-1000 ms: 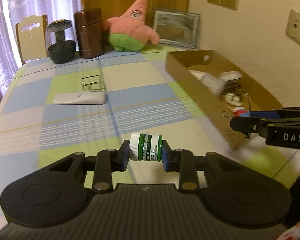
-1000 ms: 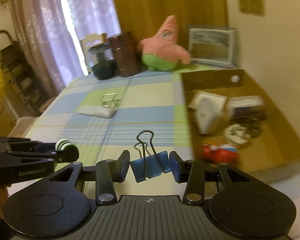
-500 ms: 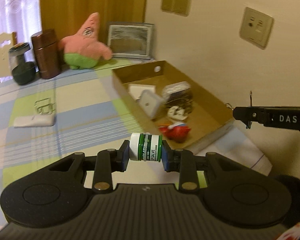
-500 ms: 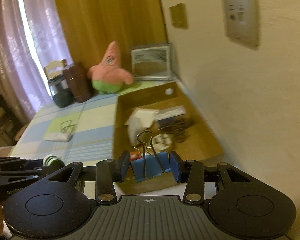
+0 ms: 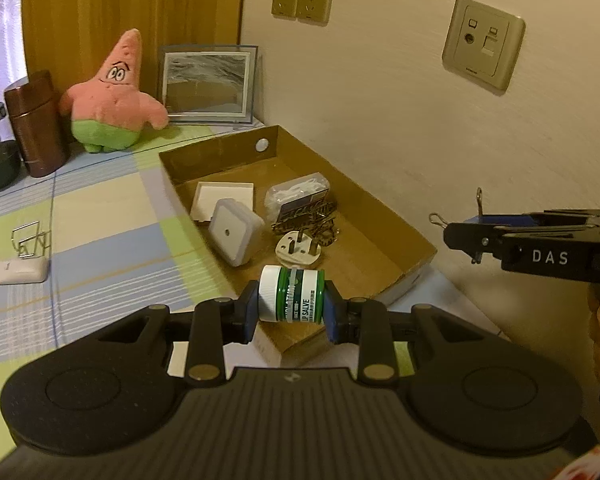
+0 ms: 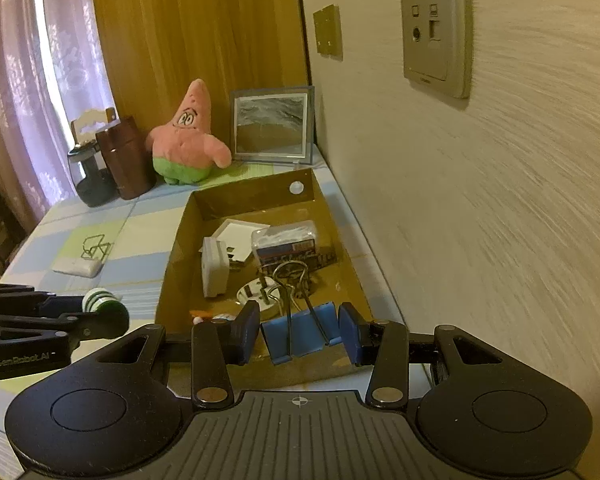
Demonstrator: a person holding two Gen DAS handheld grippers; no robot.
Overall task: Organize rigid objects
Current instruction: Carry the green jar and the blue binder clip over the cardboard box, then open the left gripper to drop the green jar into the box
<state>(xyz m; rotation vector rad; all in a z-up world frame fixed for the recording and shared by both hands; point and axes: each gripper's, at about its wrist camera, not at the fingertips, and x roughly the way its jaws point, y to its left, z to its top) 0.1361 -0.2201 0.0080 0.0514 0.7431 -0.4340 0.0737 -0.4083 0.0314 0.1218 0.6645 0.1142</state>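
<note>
You see green-and-white jar (image 5: 291, 295), blue clip (image 6: 300, 333), brown box (image 5: 396, 240), pink-and-green star toy (image 5: 110, 98), checked blue, green, cream cloth (image 5: 100, 240), purple curtain (image 6: 24, 80).

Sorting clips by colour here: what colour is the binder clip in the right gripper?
Blue body with silver wire handles: the binder clip, clearest in the right wrist view.

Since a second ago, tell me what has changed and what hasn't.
Both grippers swung from over the tablecloth to the box. The left gripper now holds the salve jar over the box's near end; the right gripper holds the blue clip above it. Neither grip changed. The box's contents and the things on the tablecloth stayed put.
</note>
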